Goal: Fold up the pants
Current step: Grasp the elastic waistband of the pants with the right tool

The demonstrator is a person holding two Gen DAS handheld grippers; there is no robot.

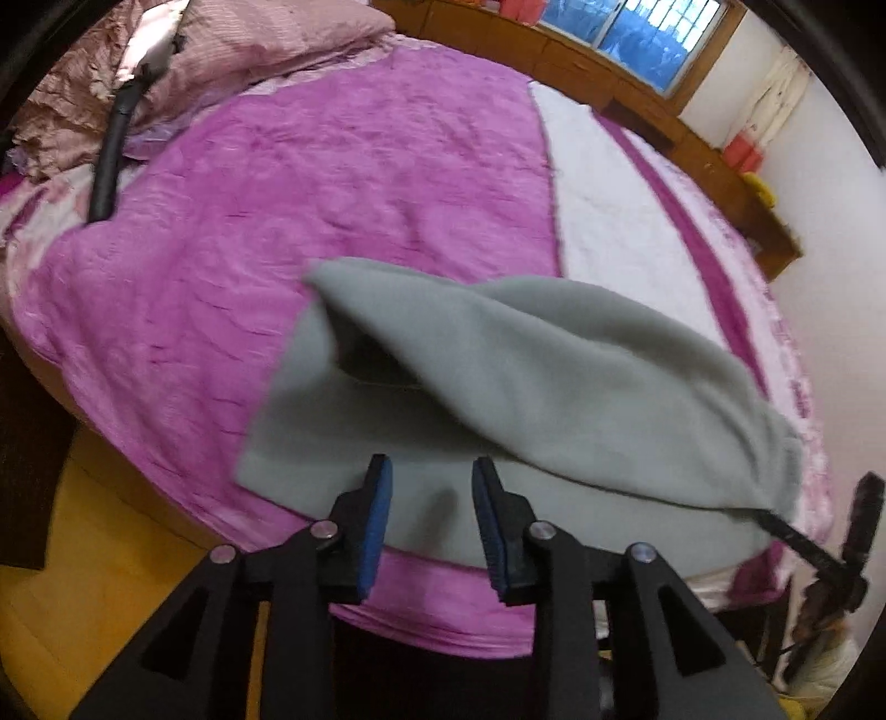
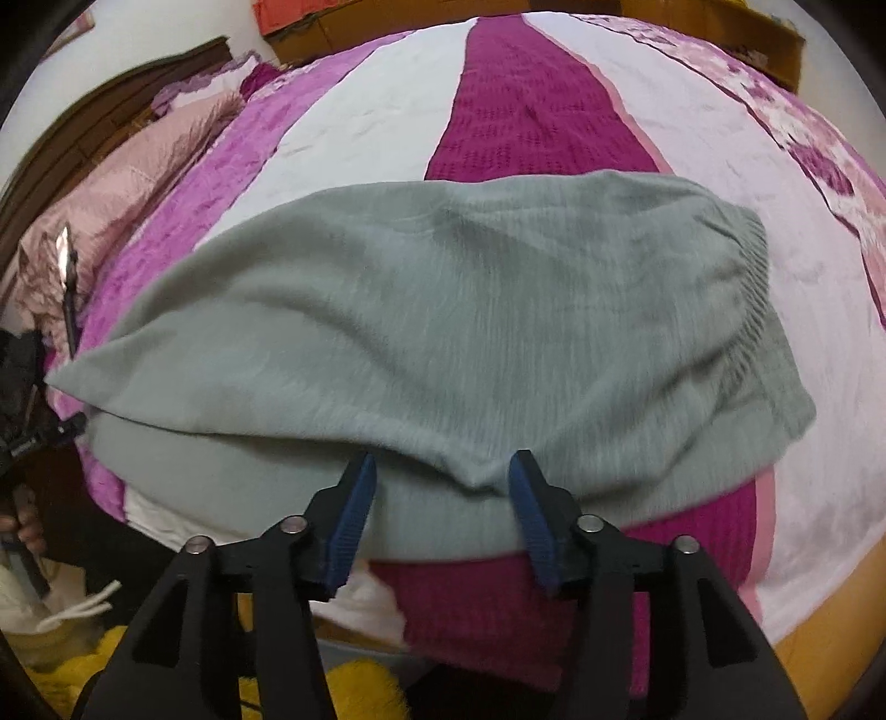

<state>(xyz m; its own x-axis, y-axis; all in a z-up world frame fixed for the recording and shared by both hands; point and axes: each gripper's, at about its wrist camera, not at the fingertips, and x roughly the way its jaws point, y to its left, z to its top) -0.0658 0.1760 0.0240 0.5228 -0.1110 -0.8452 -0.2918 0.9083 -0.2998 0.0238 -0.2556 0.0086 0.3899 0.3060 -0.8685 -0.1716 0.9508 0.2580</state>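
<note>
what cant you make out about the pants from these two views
- Lower layer of the pants: right wrist view, covered by the folded-over top layer.
- Inside of the fold pocket: left wrist view, in shadow.
- Near hem: both views, partly behind the left tool and right tool.
- Fabric texture: left wrist view, blurred.

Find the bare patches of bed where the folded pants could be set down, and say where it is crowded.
Free: the purple blanket left of the grey pants, and the white and magenta stripes beyond them. Crowded: the pink bedding and a black tube at the head end.
</note>
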